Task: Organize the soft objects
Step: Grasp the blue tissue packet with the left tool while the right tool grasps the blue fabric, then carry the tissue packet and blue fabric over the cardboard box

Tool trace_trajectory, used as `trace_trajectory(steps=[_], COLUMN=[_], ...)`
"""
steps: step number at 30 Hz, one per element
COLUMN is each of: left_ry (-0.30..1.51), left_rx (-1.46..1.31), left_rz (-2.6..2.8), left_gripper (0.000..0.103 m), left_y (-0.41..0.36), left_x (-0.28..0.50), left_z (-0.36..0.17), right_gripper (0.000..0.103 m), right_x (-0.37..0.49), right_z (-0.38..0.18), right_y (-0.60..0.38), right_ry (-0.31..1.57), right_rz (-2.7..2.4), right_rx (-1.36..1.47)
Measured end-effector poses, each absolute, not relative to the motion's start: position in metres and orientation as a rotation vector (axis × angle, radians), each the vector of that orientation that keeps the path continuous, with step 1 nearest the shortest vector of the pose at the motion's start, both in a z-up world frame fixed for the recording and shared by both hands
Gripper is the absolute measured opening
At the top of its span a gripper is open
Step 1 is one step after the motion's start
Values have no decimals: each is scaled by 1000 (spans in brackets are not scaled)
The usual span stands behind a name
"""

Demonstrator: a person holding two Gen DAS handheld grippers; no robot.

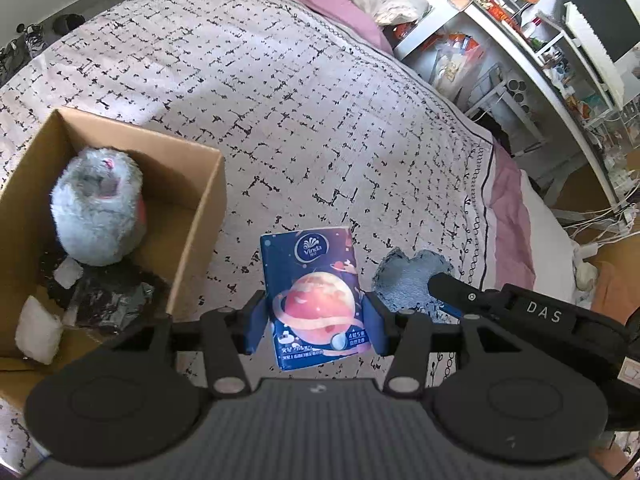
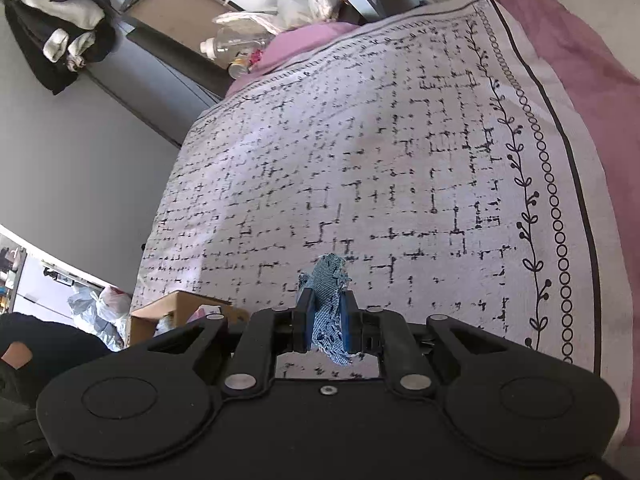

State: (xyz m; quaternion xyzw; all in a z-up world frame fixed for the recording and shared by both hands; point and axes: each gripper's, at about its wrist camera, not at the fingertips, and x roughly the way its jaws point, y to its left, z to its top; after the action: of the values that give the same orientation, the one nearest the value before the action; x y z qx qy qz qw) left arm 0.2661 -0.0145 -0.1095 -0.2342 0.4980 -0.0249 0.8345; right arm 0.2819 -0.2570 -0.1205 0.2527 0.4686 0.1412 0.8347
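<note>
My left gripper [image 1: 316, 320] is shut on a blue tissue pack [image 1: 314, 292] with a pink planet print, held above the bed just right of the cardboard box [image 1: 200, 216]. A grey plush toy [image 1: 98, 208] sits inside the box with dark wrapping and white packets. My right gripper [image 2: 326, 312] is shut on a blue denim heart-shaped piece [image 2: 328, 304], held edge-on above the bedspread. In the left wrist view the same denim heart [image 1: 408, 280] shows right of the tissue pack, with the right gripper's finger [image 1: 452, 286] on it.
The patterned white bedspread [image 1: 280, 92] covers the bed, with pink sheet [image 2: 580, 60] at its edge. Shelves [image 1: 540, 40] with clutter stand beside the bed. The box also shows in the right wrist view [image 2: 168, 316]. Bottles and bags [image 2: 248, 40] lie at the bed's far end.
</note>
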Motion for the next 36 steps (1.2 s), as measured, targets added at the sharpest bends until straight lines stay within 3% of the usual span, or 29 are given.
trace_trajectory(steps=[21, 36], left_ry=[990, 1054], left_rx=[-540, -577], left_rz=[-33, 48], left_gripper=[50, 50], left_y=[56, 109], left_x=[238, 228], left_z=[-88, -111], right_gripper=[13, 13], right_x=[262, 262], right_z=[-80, -68], right_y=[-186, -138], right_ry=[942, 942], right_rz=[350, 378], right_rx=[453, 430])
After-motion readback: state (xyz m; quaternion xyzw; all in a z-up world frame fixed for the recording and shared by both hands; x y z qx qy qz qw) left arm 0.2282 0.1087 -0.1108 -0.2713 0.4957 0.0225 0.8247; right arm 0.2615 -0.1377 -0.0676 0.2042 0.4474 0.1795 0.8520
